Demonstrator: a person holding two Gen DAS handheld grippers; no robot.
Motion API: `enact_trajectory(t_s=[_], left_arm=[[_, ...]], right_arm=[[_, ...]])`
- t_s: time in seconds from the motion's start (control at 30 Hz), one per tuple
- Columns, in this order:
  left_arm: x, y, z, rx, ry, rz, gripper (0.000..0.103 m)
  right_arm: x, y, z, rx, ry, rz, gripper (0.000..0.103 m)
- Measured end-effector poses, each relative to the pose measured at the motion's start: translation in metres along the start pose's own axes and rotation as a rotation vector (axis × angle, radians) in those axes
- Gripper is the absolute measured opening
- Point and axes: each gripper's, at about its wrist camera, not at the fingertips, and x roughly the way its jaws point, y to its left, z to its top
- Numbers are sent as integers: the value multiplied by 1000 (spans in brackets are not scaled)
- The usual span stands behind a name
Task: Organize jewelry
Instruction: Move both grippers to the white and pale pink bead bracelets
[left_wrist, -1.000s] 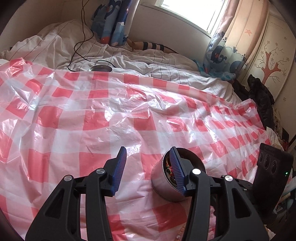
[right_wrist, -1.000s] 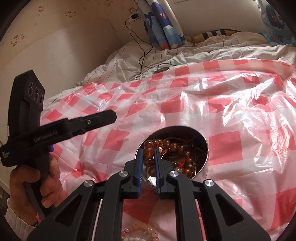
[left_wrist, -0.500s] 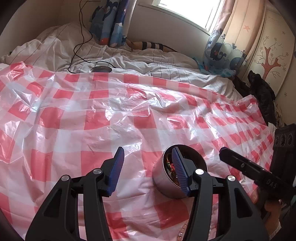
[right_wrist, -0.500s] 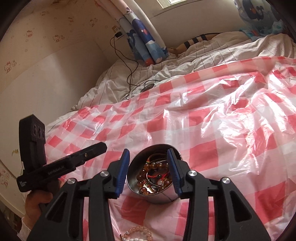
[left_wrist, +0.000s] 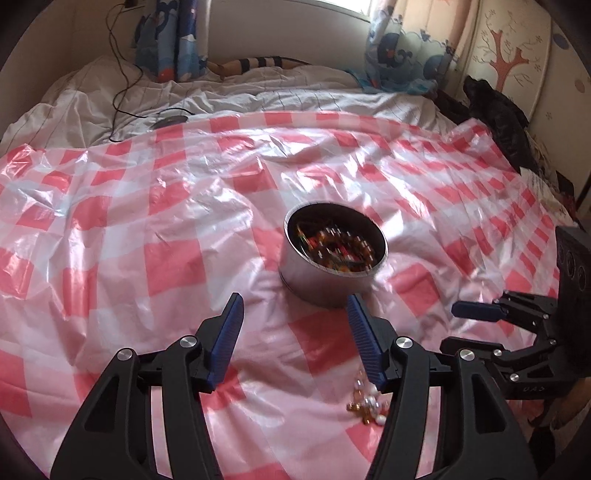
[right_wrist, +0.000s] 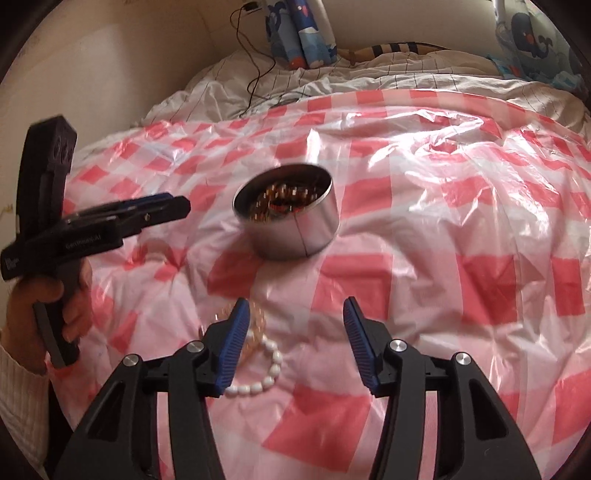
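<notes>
A round metal tin (left_wrist: 334, 253) holding several bead bracelets stands on the red-and-white checked plastic sheet (left_wrist: 147, 229); it also shows in the right wrist view (right_wrist: 288, 216). My left gripper (left_wrist: 295, 328) is open and empty, just short of the tin. My right gripper (right_wrist: 293, 328) is open and empty, farther back from the tin. A white bead bracelet (right_wrist: 258, 380) and a peach bead bracelet (right_wrist: 255, 321) lie under its left finger. Loose beads (left_wrist: 365, 402) lie by my left gripper's right finger. The right gripper (left_wrist: 476, 325) shows at the right of the left view.
The sheet covers a bed with a white striped duvet (left_wrist: 258, 92). A black cable (left_wrist: 122, 74) and a small round dish (left_wrist: 171, 120) lie at the far left. Dark clothing (left_wrist: 495, 114) is piled at the right edge. Blue cartoon curtains (left_wrist: 170, 40) hang behind.
Both grippers have pulled back from the tin. My right gripper, shut inside the tin a second ago, has opened and come away empty. My left gripper no longer straddles the tin's wall.
</notes>
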Motion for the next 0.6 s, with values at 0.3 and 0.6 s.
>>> enact_trajectory(t_s=[0.3,0.6], left_arm=[[27,-53,-29,210,80,41,55],[30,-49,-39,312,111,187,55]], right_arm=[[25,33,-15,-198,40,-143,52],[12,6,-8,-137,5,-214,53]])
